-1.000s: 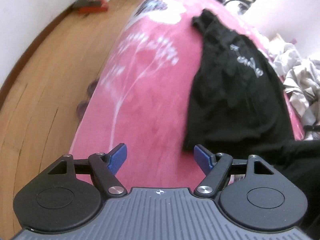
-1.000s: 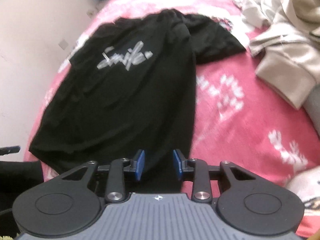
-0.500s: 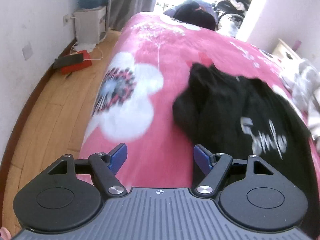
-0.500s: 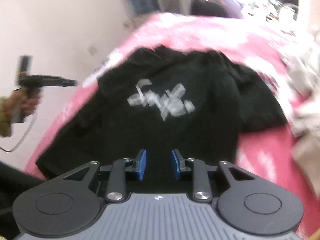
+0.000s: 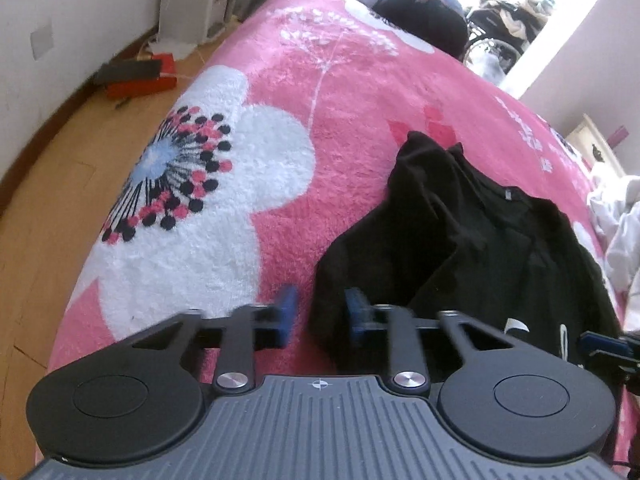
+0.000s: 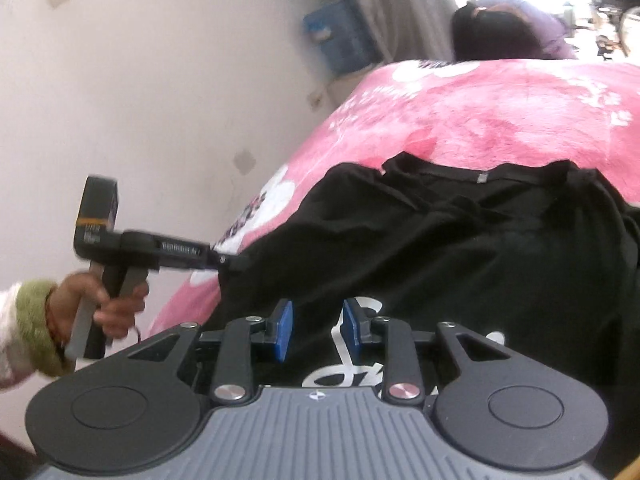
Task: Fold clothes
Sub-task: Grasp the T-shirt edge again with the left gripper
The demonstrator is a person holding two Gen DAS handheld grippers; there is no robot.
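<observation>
A black T-shirt (image 5: 472,240) with white lettering lies spread on the pink flowered blanket (image 5: 340,92). My left gripper (image 5: 320,314) is at the shirt's left sleeve edge, its jaws half closed with the black cloth edge between the blue pads. It also shows from the side in the right wrist view (image 6: 224,262), touching the sleeve. My right gripper (image 6: 317,330) hovers over the shirt's chest (image 6: 440,264) near the lettering, its jaws narrowly apart with nothing gripped.
Wooden floor (image 5: 52,184) and a white wall lie left of the bed. A red and black object (image 5: 138,78) lies on the floor. A dark bundle (image 5: 420,12) sits at the bed's far end. Pale clothes (image 5: 620,224) are piled at the right.
Both grippers moved up the shirt toward the collar. My left gripper's jaws narrowed from wide open around the sleeve edge. The right jaws stay narrowly apart.
</observation>
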